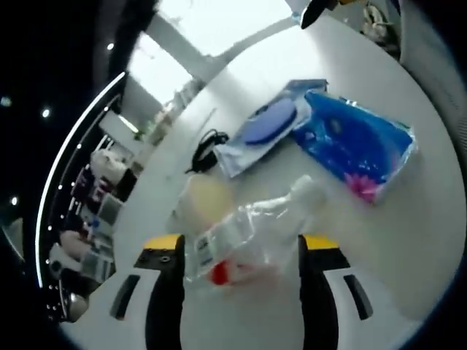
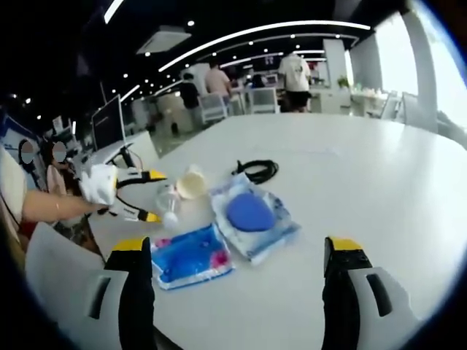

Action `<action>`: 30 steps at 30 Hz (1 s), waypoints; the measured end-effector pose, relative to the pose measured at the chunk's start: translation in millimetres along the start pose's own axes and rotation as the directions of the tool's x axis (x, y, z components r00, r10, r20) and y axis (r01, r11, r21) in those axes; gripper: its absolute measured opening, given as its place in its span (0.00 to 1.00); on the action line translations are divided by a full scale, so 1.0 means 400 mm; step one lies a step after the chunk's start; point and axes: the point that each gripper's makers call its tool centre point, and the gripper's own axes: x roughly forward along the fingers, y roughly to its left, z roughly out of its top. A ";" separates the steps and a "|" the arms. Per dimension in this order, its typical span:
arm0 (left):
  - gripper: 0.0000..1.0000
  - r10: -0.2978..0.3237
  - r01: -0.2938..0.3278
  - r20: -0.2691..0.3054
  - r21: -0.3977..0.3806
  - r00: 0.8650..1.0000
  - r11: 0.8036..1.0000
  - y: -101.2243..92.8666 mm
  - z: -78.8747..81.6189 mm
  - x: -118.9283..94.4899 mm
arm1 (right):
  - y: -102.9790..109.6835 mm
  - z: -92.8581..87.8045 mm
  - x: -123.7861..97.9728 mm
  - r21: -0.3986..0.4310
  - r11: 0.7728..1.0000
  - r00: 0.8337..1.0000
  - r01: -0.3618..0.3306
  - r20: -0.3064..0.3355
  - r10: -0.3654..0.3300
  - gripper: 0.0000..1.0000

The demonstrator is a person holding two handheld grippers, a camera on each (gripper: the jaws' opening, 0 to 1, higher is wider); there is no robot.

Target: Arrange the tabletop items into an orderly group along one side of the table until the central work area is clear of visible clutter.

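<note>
Here the plastic bottle (image 1: 252, 237) sits clamped between the left gripper (image 1: 241, 281) jaws.

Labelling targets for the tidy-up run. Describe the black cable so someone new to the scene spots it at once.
On the white table, find the cluster of items near the middle: a blue tissue pack and a clear bag holding a blue round pad. Just beyond that bag, on the far side from the right tool, lies the black cable. It is the only dark thing there, a thin coiled loop.
</note>
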 end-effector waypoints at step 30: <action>0.39 -0.058 0.062 -0.020 0.320 0.998 0.945 -0.051 0.028 0.024 | -0.008 -0.013 0.002 -0.015 1.000 1.000 0.004 -0.025 -0.004 0.94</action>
